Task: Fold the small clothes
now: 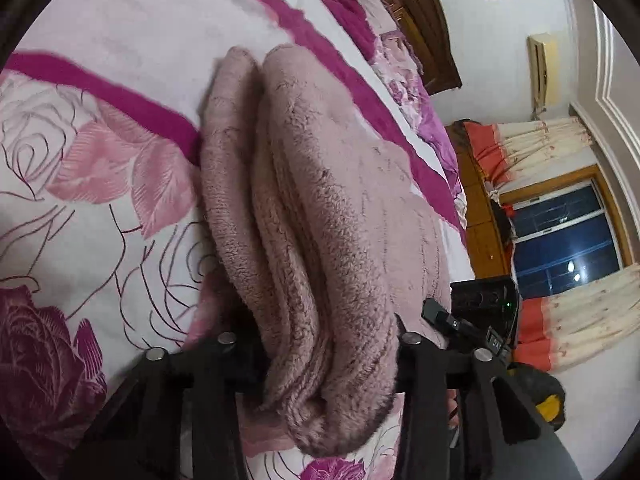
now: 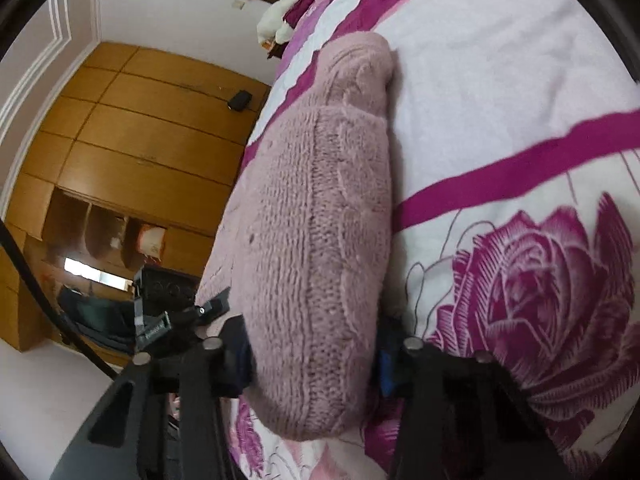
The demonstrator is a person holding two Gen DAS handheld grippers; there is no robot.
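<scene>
Spread over the floral bedsheet (image 1: pixel 80 184), the folded pink knitted sweater (image 1: pixel 320 208) is pinched at its near corners by the left gripper (image 1: pixel 320 364) and right gripper (image 2: pixel 316 364), and thick layers could slip free if lifted unevenly.

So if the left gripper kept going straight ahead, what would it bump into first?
The pink sweater. Its folded edge already sits between the left gripper fingers, so pushing on would just shove deeper into the knit. Beyond it lies the bedspread, though depth is hard to judge.
</scene>
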